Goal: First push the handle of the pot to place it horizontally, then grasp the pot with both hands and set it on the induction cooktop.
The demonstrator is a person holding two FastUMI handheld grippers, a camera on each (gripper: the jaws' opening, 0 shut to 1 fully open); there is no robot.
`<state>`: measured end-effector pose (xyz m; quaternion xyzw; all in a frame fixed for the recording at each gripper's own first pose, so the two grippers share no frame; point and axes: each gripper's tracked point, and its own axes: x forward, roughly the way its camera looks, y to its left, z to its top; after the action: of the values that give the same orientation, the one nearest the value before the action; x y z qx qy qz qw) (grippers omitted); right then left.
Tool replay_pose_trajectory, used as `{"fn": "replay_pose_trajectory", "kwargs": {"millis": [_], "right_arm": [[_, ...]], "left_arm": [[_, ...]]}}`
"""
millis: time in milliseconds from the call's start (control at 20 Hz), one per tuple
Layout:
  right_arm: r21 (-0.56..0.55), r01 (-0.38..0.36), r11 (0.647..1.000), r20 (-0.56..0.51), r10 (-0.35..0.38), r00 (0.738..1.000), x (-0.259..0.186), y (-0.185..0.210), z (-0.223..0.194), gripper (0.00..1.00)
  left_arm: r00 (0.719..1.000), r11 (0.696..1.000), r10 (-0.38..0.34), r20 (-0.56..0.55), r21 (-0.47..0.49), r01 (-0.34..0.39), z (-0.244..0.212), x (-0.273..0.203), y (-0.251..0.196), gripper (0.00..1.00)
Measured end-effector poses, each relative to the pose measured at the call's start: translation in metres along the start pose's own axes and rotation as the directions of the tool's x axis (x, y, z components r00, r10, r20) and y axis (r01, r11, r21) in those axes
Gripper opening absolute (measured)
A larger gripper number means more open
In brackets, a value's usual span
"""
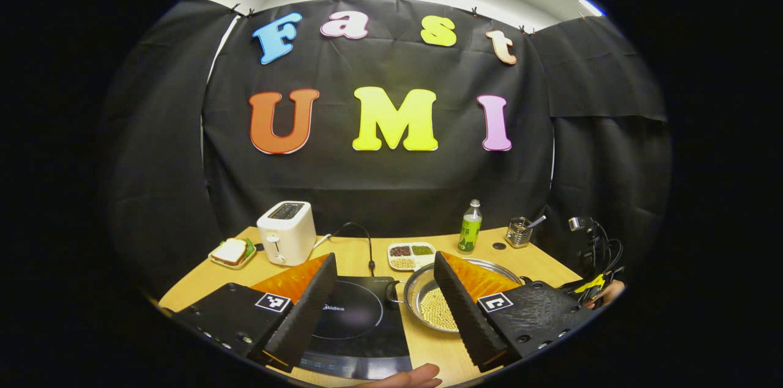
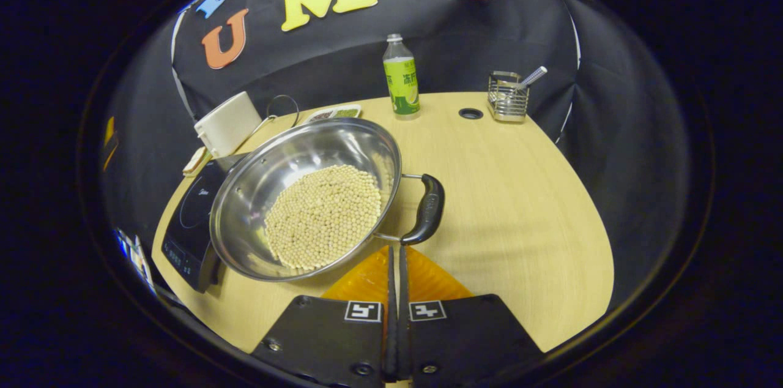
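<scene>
The right gripper [image 2: 396, 247] has its fingers pressed together, holding nothing, tips just beside the near end of the pot's black handle [image 2: 426, 208], likely closed to make a blunt pusher for swinging it. The pot [image 2: 293, 158], full of pale beans, sits on the table [image 2: 520, 192] right of the cooktop [image 1: 361, 314]. The left gripper [image 1: 385, 302] hangs wide open above that cooktop, ready for its side. Beyond stand a toaster [image 1: 285, 232], bottle [image 2: 400, 77], sorted dish [image 1: 411, 255] and wire holder [image 2: 508, 97], all clear of the short path.
</scene>
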<state>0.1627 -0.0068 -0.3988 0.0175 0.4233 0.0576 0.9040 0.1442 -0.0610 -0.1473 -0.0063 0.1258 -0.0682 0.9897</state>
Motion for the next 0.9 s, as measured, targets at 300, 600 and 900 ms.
{"fn": "replay_pose_trajectory", "kwargs": {"millis": [300, 600, 900], "right_arm": [[-0.001, 0.049, 0.999, 0.069, -0.049, 0.996, 0.004, -0.013, 0.026, 0.04], [-0.005, 0.057, 0.998, 0.104, -0.056, 0.993, -0.007, -0.013, 0.034, 0.01], [-0.011, 0.056, 0.998, 0.195, -0.052, 0.979, -0.025, -0.013, 0.053, 0.25]], "left_arm": [[0.999, 1.000, -0.020, -0.043, -0.022, 0.019, -0.015, 0.008, -0.006, 0.95], [0.996, 0.998, -0.027, -0.081, -0.058, 0.022, -0.027, 0.025, -0.013, 0.95], [0.977, 0.996, -0.064, -0.201, -0.079, 0.049, -0.064, 0.057, -0.030, 0.96]]}}
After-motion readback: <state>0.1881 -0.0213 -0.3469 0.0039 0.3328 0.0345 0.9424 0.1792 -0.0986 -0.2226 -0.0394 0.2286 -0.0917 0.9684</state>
